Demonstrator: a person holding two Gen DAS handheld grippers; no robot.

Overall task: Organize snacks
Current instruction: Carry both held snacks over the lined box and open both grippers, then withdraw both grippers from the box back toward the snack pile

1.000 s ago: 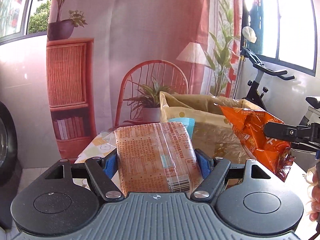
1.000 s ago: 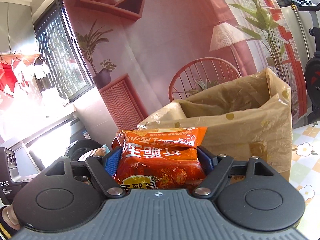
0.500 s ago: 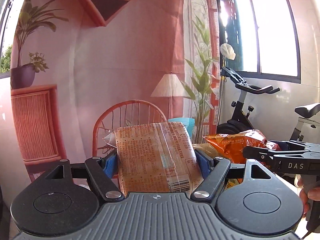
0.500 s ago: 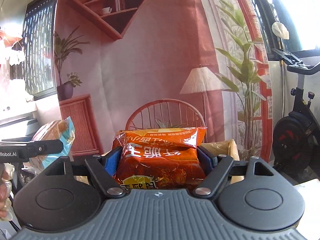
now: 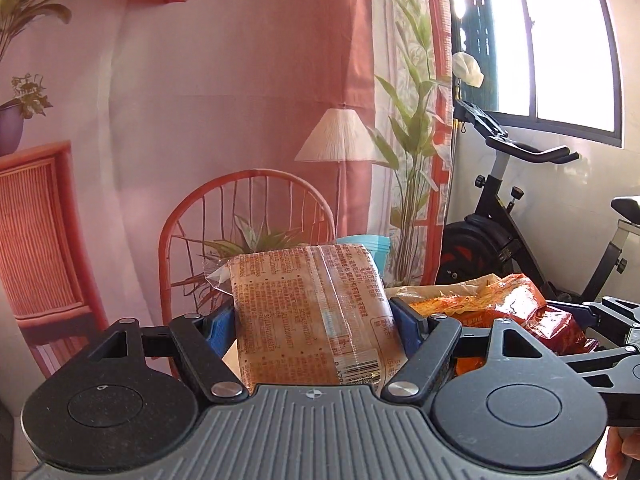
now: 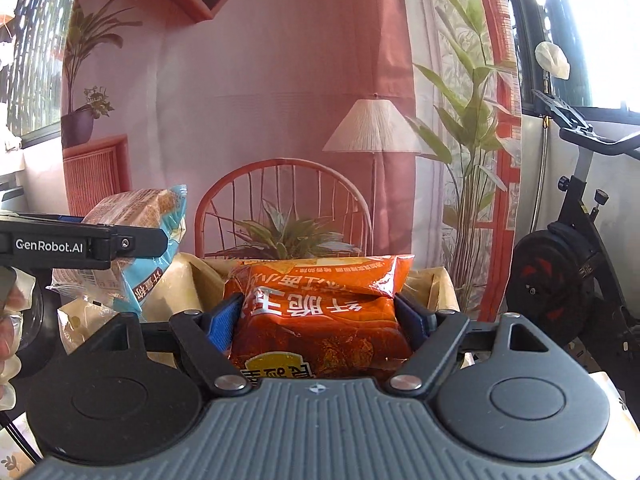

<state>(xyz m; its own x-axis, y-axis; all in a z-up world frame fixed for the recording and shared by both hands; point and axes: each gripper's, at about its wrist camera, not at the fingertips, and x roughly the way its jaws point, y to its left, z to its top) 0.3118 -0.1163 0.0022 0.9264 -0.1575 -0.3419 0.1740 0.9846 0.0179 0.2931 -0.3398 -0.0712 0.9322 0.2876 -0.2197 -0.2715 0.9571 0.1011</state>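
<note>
The left gripper [image 5: 312, 316] has its blue-padded fingers [image 5: 219, 326] pressed against both sides of a clear-wrapped brown cracker pack [image 5: 310, 312] with a barcode near its lower edge; its small print is unreadable. The right gripper [image 6: 320, 320] clamps an orange chip bag [image 6: 320, 312] bearing large white Chinese characters, seen upside down. Both snacks hang in the air above a tan paper bag [image 6: 434, 284] with its mouth open. In the right view the other tool's arm reads "GenRobot.AI" [image 6: 49, 245]. Beyond hangs a printed backdrop [image 6: 280, 100] of a rattan chair, lamp and plants; an exercise bike [image 5: 516, 216] stands beneath the window [image 5: 568, 40].
</note>
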